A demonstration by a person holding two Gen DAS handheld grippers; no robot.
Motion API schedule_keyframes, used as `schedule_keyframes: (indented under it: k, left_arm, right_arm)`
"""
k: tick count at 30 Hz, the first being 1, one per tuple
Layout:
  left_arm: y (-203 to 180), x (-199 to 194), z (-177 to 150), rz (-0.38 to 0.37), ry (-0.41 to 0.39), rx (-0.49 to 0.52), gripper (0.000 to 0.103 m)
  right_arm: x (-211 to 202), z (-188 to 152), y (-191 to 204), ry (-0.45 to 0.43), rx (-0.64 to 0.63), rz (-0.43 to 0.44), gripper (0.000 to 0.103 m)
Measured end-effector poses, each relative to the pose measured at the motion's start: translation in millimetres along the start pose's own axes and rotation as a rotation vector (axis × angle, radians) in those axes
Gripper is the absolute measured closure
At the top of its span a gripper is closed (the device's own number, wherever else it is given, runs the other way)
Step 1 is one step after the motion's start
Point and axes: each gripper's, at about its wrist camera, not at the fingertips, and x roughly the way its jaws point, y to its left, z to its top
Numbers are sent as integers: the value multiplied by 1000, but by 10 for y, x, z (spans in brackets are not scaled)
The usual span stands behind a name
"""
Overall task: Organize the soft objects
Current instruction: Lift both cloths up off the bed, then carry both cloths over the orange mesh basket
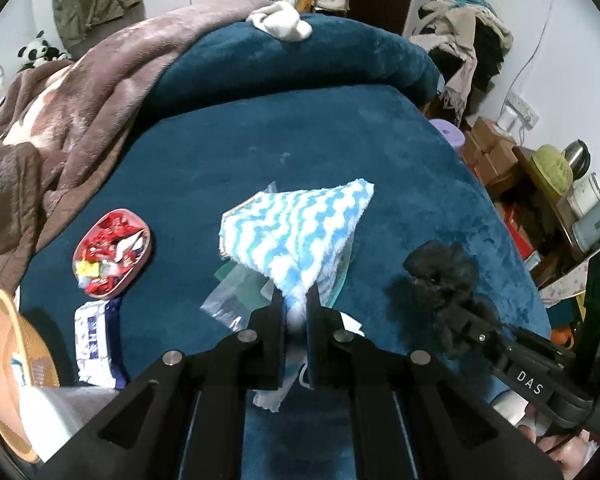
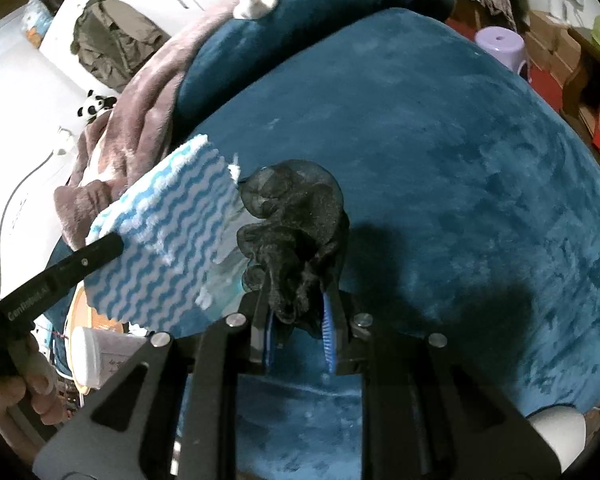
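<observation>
My left gripper [image 1: 296, 300] is shut on a corner of a blue and white wavy-striped cloth [image 1: 296, 232] and holds it above the dark blue bed cover [image 1: 260, 140]. The same cloth shows in the right wrist view [image 2: 168, 240], left of centre. My right gripper [image 2: 298, 308] is shut on a crumpled black soft fabric piece [image 2: 296, 220], held above the bed. That black piece also shows at the right of the left wrist view [image 1: 440, 280]. A white sock pair [image 1: 282, 20] lies on the far blue pillow.
A pink dish of red wrapped candies [image 1: 112, 252] and a white and blue packet [image 1: 94, 344] lie on the bed at left. Clear plastic bags [image 1: 236, 296] lie under the cloth. A brown blanket [image 1: 80, 112] is piled at left. A straw hat [image 1: 8, 360] is at lower left. Clutter lines the right side.
</observation>
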Motion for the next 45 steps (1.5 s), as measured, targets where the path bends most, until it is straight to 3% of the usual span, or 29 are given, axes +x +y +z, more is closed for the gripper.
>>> schedule_keyframes:
  k: [21, 45]
  left_arm:
    - [727, -705, -386, 27, -72, -128, 98]
    - [2331, -1449, -687, 91, -219, -405, 98]
  right_arm:
    - [-70, -188, 918, 9, -166, 41, 84]
    - [341, -437, 2644, 92, -459, 139, 84]
